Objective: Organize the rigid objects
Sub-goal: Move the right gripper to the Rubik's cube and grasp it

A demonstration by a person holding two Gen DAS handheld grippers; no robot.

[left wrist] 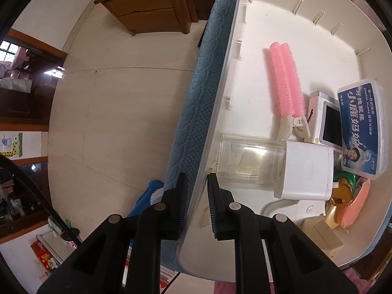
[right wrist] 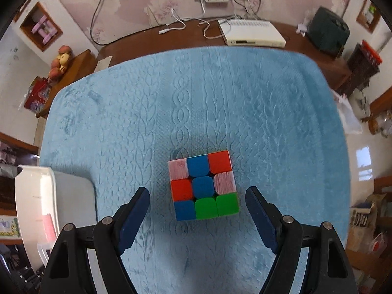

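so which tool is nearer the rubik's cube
Right. The right tool hangs open just over the rubik's cube; the left tool straddles the white bin's rim, cube out of its view.

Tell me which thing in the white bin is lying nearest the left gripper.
The clear jar with the white lid, lying on its side just beyond the left gripper; the others sit farther in.

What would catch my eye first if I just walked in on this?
Probably the colourful puzzle cube alone on the blue mat, framed by the right gripper's wide-open fingers. Next, the white bin, with its pink hair-roller clip and blue floss box.
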